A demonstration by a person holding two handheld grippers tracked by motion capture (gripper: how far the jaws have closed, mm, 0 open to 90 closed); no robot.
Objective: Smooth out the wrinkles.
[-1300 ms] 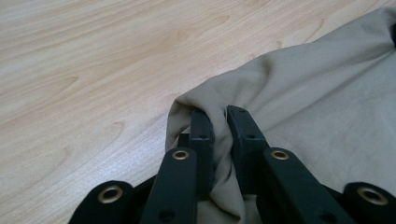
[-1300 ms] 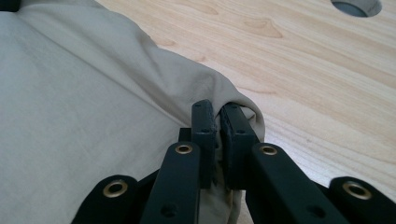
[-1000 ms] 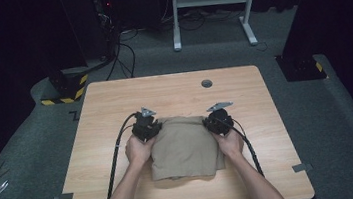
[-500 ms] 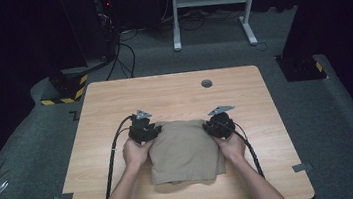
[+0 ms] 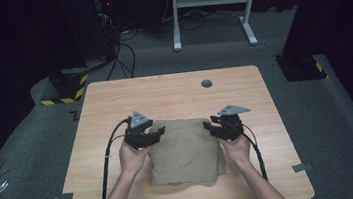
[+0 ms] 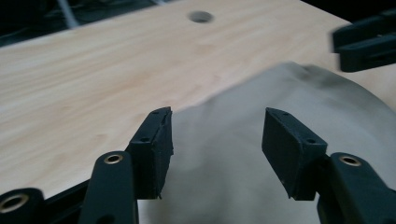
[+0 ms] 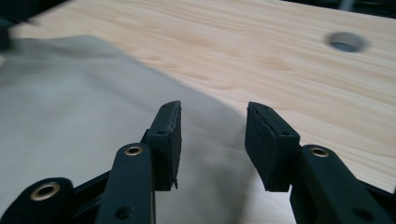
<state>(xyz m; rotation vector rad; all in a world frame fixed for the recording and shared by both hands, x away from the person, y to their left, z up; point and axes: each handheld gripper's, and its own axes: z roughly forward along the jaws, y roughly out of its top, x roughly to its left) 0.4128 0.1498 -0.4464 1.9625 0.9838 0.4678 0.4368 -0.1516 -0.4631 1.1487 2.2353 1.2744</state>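
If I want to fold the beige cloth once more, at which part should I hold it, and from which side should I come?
Probably the two far corners of the beige cloth, coming from above and from its left and right sides. It lies flat, with these corners free on the table. The left tool and the right tool hover open beside them.

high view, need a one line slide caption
Both grippers, left gripper and right gripper, open beside a folded tan cloth on the wooden table.
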